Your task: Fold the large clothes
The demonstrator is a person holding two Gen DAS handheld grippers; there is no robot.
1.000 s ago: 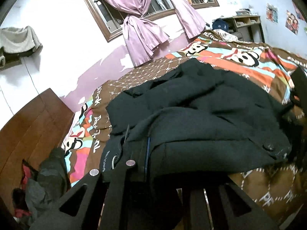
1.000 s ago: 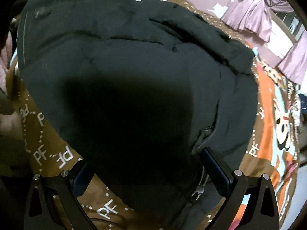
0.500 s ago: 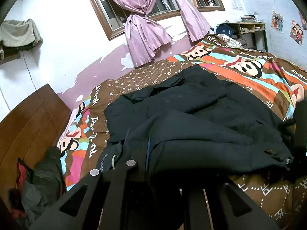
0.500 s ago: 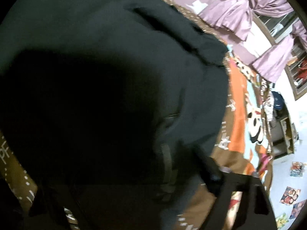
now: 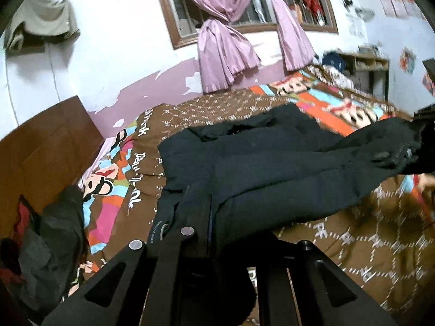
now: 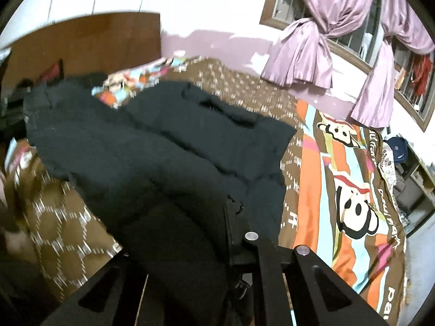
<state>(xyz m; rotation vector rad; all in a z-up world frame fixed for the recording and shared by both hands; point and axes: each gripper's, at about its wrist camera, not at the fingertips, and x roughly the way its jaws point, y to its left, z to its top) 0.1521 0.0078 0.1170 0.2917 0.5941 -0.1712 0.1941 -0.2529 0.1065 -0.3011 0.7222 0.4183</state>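
A: What changed?
B: I've lifted the near edge of the dark coat (image 5: 272,163) off the bed (image 5: 367,239); its far half still lies there. Fold is starting.
A: Room?
B: Patterned bedspread, pink curtains (image 5: 223,54).
A: Grip?
B: Left gripper (image 5: 209,217) and right gripper (image 6: 233,217) each pinch the hem.

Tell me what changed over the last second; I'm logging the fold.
Both tongs lifted: the near edge of the dark coat has risen off the patterned bedspread. The right tongs, wide open a second ago, closed on the cloth. The left tongs stayed clamped on it; the coat's far part stayed flat.
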